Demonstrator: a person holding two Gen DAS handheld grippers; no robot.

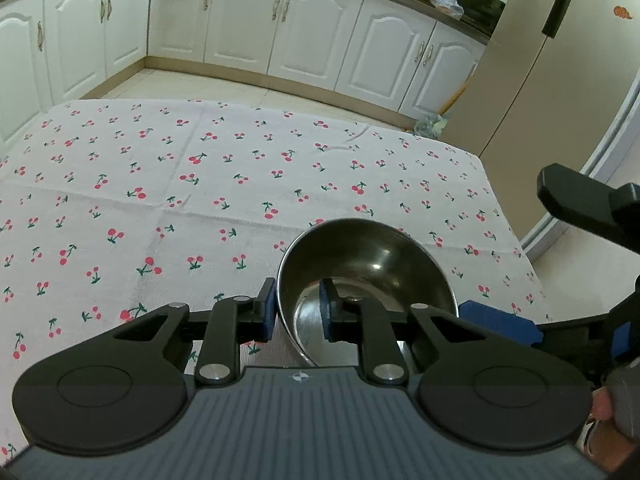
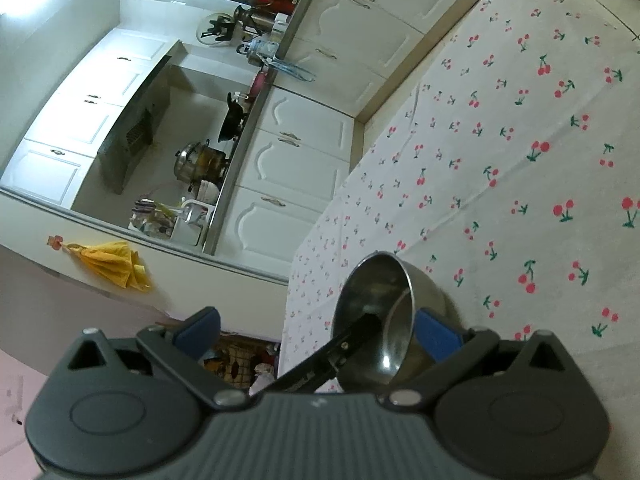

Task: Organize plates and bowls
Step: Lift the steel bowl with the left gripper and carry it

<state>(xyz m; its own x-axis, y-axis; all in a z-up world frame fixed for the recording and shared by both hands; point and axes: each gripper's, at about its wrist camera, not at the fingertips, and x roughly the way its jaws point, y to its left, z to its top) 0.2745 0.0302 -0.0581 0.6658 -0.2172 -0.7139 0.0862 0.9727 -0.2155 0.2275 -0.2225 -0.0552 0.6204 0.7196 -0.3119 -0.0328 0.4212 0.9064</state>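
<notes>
Bowl (image 1: 368,276): one steel bowl at the near right part of the bench (image 1: 240,184), close to its right edge; nothing in it that I can make out.
Bowl, look: polished metal, dark inside, bright glints on the wall and the flat bottom; rim thin and rolled. It looks tilted, but whether it touches the cloth is hard to tell.
Bench cover: white cloth with red cherries, creased in fold lines; otherwise bare where seen.
Left claw (image 1: 298,310): clamped on the bowl's near rim, one blue pad (image 1: 267,312) outside the wall, the other inside.
Right claw (image 2: 316,334): jaws wide apart; one blue pad (image 2: 434,338) sits just beside the bowl's outer wall, contact uncertain; the other pad hangs off the bench edge, over the floor.
Right wrist view: the left claw's black finger reaches into the bowl (image 2: 380,320) from below.
Cut off: the bowl's near side is hidden behind the claw bodies in both views.
Person: only a fingertip and a bit of grey sleeve (image 1: 622,404) at the frame edge.
Background: white cabinets (image 1: 248,24) and a cluttered worktop; items there too small to name.
</notes>
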